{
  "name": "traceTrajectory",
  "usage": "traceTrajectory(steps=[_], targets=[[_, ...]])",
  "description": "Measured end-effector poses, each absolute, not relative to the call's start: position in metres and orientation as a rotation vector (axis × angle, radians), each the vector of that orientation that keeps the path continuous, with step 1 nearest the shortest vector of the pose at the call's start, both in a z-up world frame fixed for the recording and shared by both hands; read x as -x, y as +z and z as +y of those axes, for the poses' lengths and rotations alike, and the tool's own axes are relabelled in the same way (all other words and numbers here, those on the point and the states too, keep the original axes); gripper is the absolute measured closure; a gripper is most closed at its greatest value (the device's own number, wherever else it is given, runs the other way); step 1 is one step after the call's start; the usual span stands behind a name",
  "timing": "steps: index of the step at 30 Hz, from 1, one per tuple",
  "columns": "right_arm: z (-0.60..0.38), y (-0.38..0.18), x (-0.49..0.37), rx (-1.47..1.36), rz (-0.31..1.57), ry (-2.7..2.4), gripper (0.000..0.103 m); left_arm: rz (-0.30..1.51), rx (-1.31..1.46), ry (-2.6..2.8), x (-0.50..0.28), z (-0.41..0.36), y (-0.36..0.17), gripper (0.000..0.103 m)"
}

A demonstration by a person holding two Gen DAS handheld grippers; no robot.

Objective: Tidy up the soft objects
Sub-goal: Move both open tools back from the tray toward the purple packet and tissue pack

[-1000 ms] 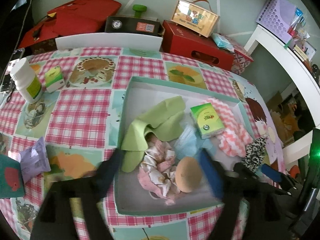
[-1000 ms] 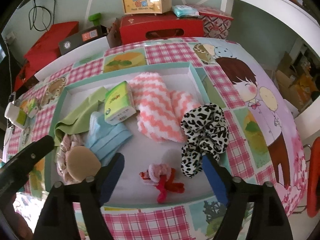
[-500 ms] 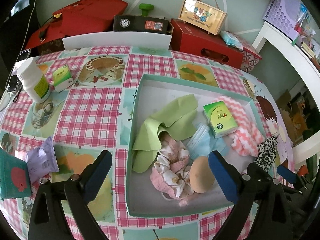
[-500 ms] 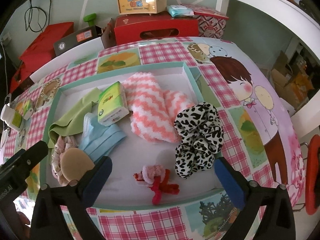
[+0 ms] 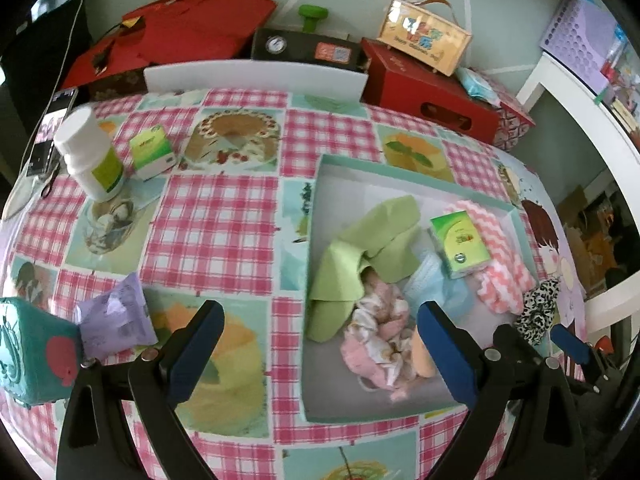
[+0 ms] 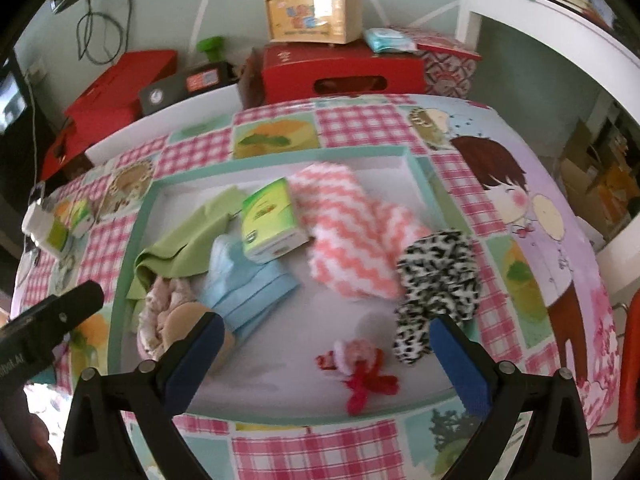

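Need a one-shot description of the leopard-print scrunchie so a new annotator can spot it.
Start at the shallow teal-rimmed tray on the checked tablecloth. Go to its right edge, where the leopard-print scrunchie lies draped over the rim, touching the pink-and-white zigzag cloth. It is the only black-and-white spotted item there.

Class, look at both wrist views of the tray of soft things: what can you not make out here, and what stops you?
- Tan round pad: left wrist view, half behind the left gripper's finger.
- Floral scrunchie: right wrist view, partly under the green cloth.
- Teal box: cut off by the left view's edge.
- Tissue pack lettering: blurred, unreadable.
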State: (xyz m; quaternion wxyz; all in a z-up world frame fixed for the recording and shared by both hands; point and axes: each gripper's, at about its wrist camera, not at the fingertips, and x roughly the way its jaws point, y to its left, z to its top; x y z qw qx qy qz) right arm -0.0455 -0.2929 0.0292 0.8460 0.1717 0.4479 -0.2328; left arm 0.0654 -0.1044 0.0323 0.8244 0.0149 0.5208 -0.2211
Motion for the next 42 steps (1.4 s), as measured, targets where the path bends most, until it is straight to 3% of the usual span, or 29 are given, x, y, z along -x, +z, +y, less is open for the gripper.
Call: traceTrajectory(steps=[22, 42], targets=[[-0.219, 0.027, -0.007, -0.337, 0.949, -0.234, 0.000, 1.240, 0.159, -0.242, -0.119, 0.004, 0.012, 0.006], [-0.179, 0.035, -0.054, -0.227, 0.984, -0.161, 0.000, 1.233, 0.109, -0.318, -0.134, 0.028, 0.023, 0.006]])
